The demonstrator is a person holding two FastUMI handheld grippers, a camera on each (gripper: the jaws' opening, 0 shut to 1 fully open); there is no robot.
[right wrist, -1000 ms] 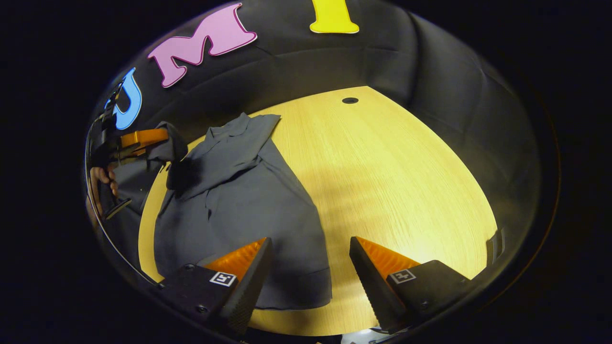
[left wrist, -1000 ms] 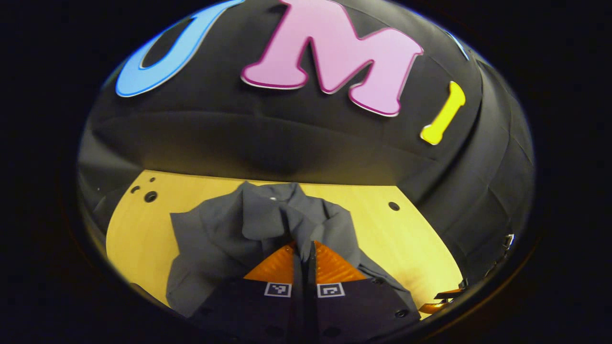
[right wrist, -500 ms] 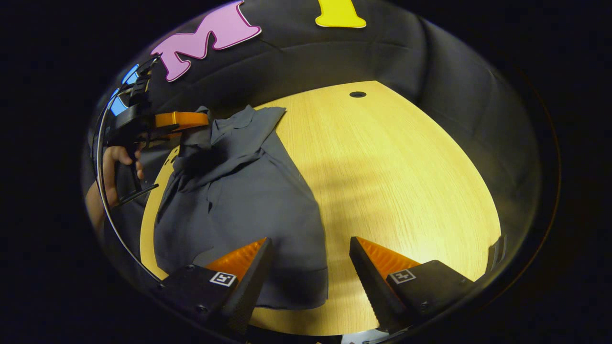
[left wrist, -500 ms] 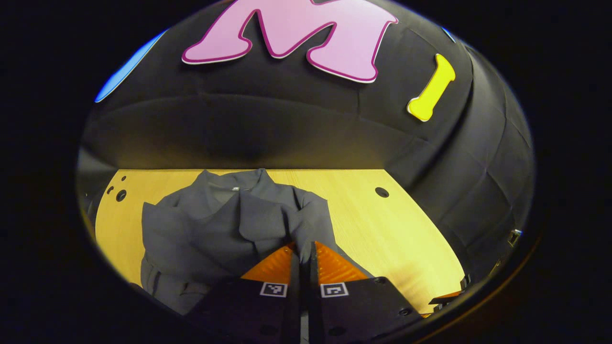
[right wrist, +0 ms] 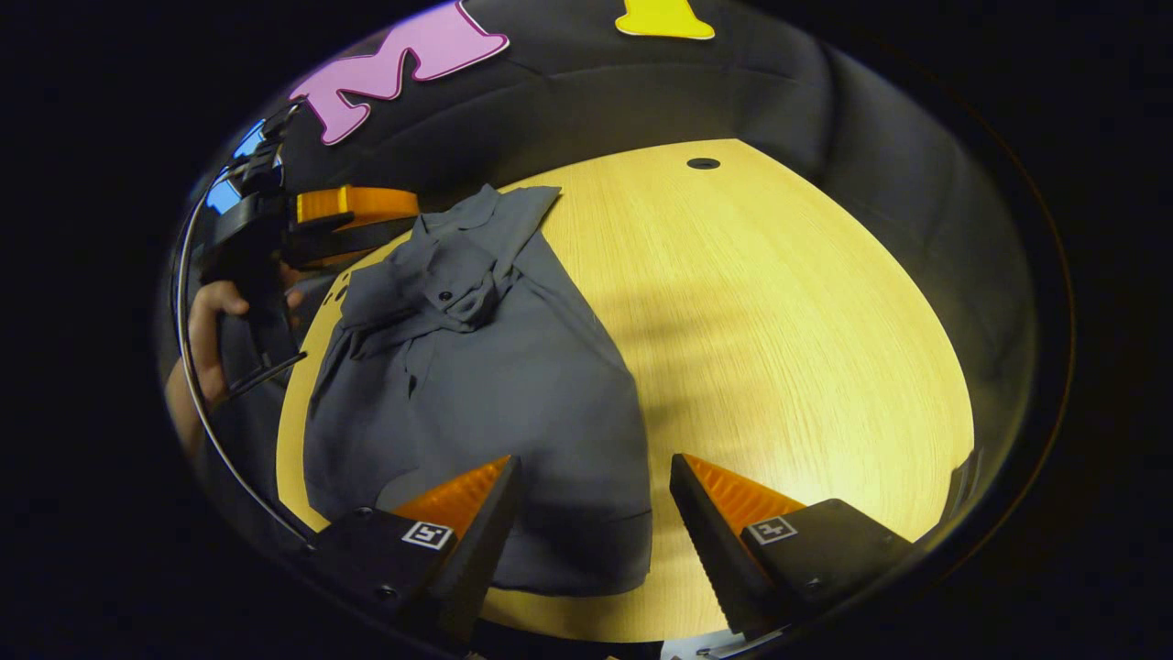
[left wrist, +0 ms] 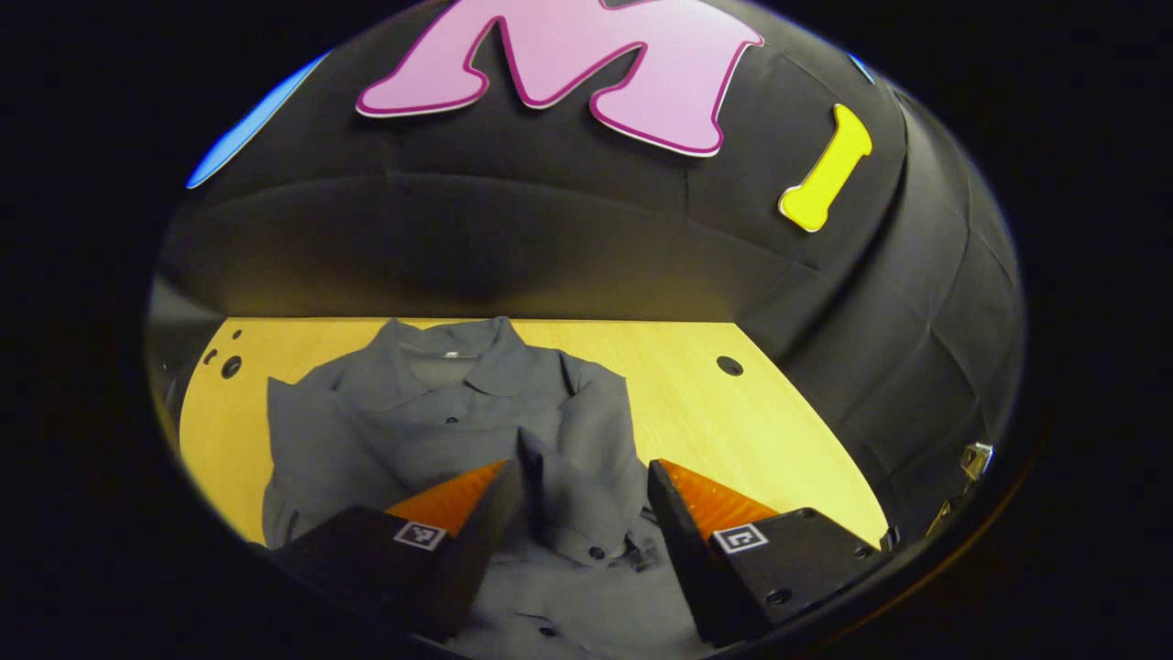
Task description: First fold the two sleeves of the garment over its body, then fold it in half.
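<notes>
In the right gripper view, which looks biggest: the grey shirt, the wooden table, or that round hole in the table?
1. wooden table
2. grey shirt
3. round hole, by far the smallest, though it lies farthest from the camera.

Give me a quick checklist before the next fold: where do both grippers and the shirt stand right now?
1. Left gripper let go of the sleeve: ok, its fingers stand apart over the cloth.
2. Sleeve laid over the body of the grey shirt: ok, though it lies bunched, not flat.
3. Other sleeve folded: cannot tell; cloth sticks out at the shirt's far side in the left gripper view.
4. Right gripper free: ok, open, holding nothing, above the hem.
5. Shirt fully on the wooden table: ok, with bare wood beside it.
</notes>
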